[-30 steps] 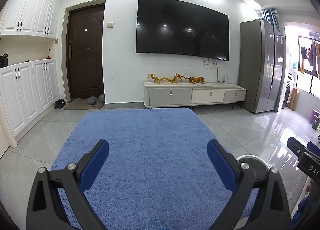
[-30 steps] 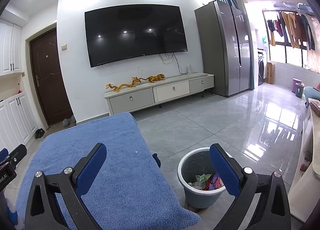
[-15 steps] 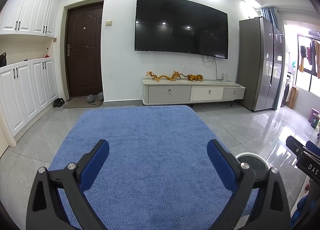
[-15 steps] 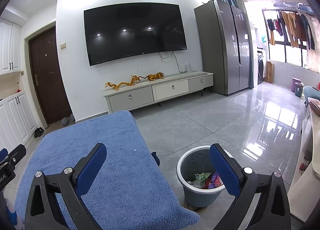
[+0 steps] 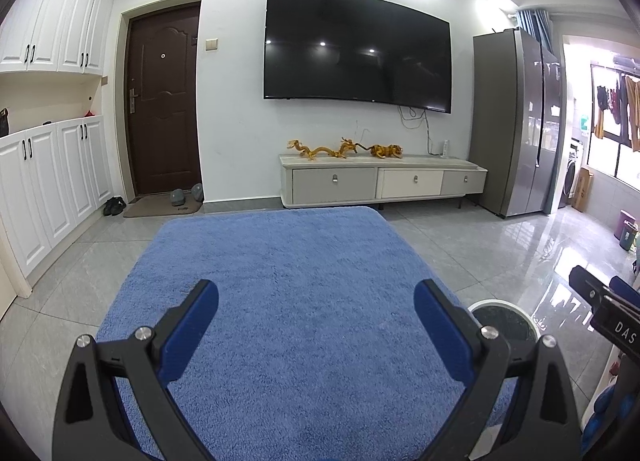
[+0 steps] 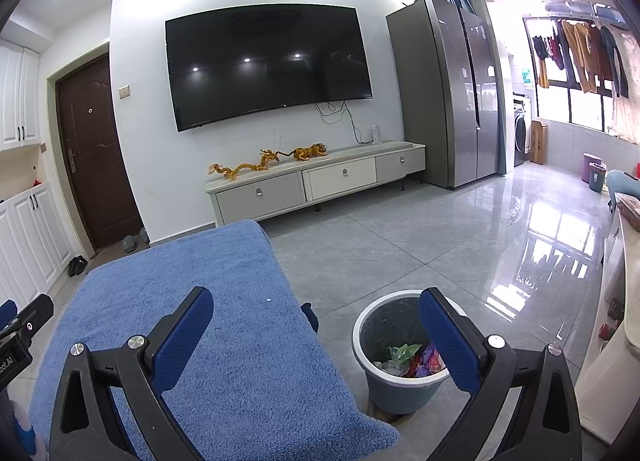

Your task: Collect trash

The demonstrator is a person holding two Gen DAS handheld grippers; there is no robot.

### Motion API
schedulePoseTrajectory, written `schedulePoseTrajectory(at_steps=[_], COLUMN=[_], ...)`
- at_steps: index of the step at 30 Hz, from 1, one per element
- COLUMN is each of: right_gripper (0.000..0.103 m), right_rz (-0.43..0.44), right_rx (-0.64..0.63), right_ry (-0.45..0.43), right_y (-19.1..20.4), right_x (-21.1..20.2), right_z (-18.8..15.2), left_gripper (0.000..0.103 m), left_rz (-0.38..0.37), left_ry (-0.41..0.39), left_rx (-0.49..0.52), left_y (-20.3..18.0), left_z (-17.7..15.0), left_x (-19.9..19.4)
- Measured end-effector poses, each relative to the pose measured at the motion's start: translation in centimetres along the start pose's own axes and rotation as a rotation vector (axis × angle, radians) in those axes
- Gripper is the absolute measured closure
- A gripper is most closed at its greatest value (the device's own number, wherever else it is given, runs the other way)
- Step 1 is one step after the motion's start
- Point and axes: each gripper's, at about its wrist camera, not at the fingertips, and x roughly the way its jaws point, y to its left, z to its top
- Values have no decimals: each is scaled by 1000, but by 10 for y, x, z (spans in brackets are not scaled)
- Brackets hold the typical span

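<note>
left gripper [image 5: 316, 301]: spread, empty, over blue cloth [image 5: 280, 281] | right gripper [image 6: 316, 309]: spread, empty | trash bin [image 6: 384, 381]: holding wrappers [image 6: 412, 359], beside cloth

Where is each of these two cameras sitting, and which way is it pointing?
Left wrist: on the open left gripper, facing the wall-mounted black television across the fluffy blue cloth; its blue-padded fingers show.
Right wrist: on the open right gripper, angled rightward above the round grey trash bin holding wrappers; its fingers show.
Shared: television, cloth, bin, white drawer cabinet.
</note>
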Motion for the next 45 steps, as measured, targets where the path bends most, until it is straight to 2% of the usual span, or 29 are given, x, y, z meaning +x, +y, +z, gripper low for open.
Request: schedulePoseTrajectory(at_steps=[45], right_gripper=[0], right_rz=[-2], right_rx=[13], right_ry=[24], right_y=[-2], right_x=[3], right_z=[-10], left_gripper=[4], left_rz=[-20], left_ry=[17], left_rx=[22], left_y=[-8], left_z=[-2], left_x=[-1])
